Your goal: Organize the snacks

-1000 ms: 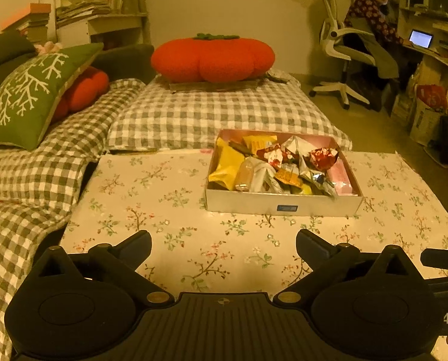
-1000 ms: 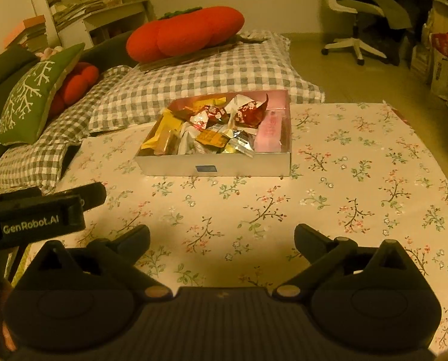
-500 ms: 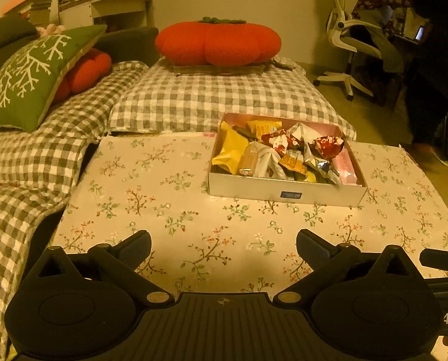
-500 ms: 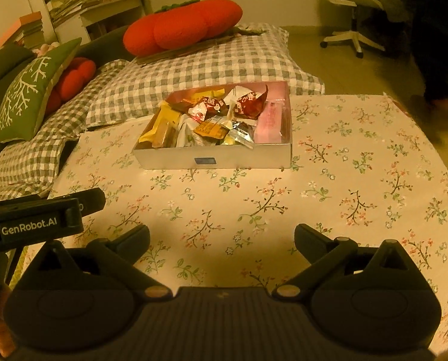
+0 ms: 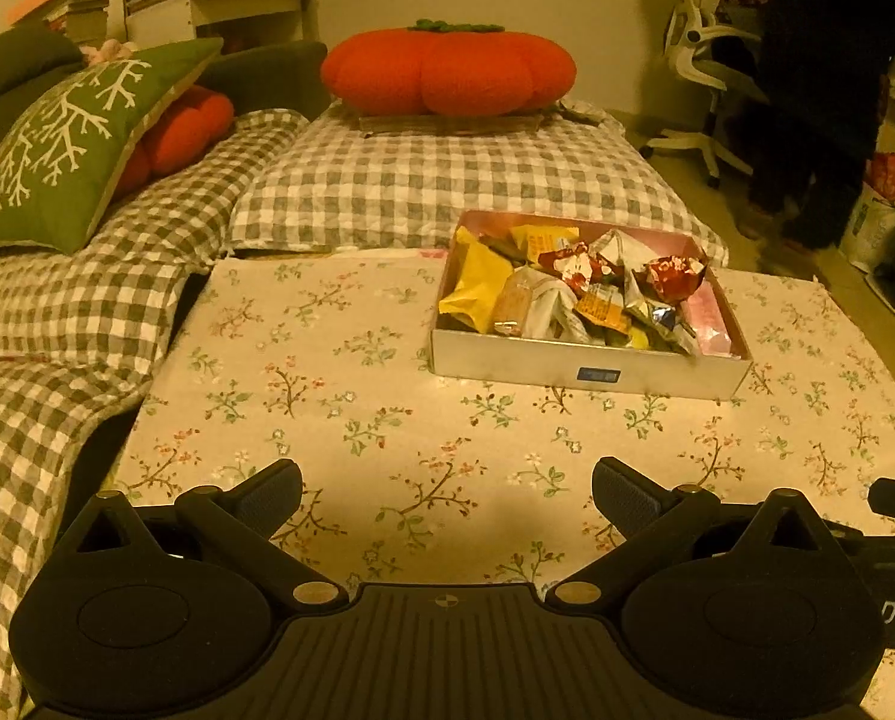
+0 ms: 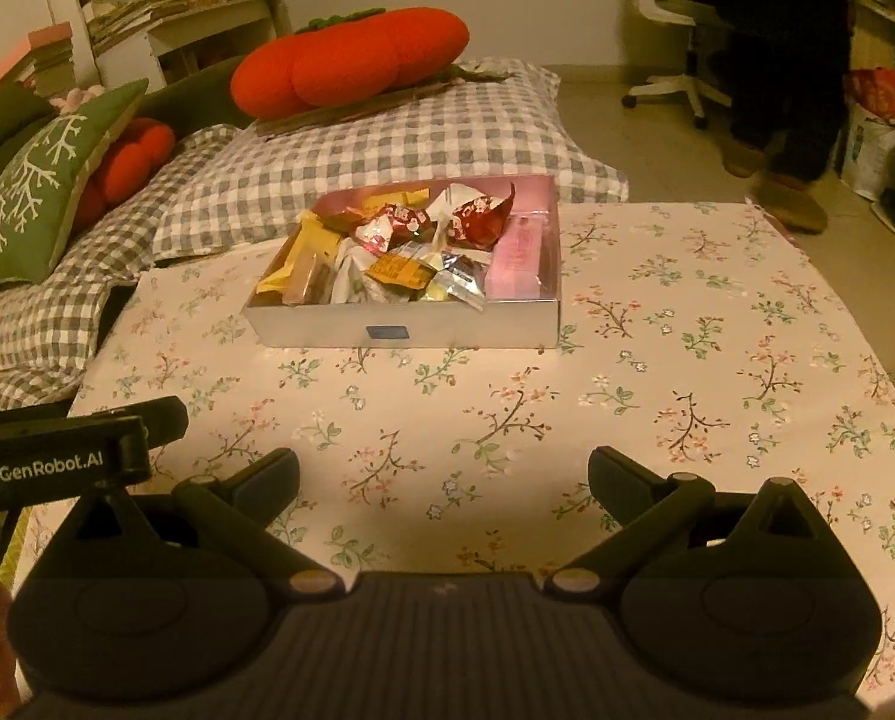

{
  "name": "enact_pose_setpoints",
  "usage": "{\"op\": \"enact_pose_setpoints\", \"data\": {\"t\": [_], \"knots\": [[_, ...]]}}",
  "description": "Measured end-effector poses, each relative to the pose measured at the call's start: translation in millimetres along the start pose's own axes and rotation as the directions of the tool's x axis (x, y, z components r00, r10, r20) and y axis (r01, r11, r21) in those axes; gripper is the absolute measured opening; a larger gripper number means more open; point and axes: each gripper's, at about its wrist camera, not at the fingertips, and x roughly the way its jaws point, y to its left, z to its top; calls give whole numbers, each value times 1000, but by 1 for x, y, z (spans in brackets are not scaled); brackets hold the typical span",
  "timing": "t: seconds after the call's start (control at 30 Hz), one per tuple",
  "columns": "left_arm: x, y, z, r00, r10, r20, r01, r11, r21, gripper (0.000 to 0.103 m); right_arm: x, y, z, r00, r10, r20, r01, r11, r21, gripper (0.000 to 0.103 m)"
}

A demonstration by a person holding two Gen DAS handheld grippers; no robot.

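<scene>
Both cameras now view the snack box [image 5: 588, 360] from closer than before. It lies ahead on the floral surface [image 5: 339, 396], long axis crosswise. Left hand-held gripper [image 5: 447, 489] and right hand-held gripper [image 6: 444, 471] hover wide open, empty, about equally distant.

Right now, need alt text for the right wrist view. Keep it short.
A shallow white box heaped with wrapped snacks sits on a floral tablecloth, ahead of the open, empty right claw. The left claw edges in at lower left; behind are gingham cushions and a red pumpkin-shaped pillow.
</scene>
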Motion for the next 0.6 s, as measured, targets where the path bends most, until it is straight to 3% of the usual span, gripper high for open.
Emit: {"op": "enact_pose_setpoints", "data": {"t": [0.6], "knots": [[-4,-1,-2,1000,5,2,-5,1000,24,103,2,2,0,1000,-21,10,21,1000,-16,102]]}}
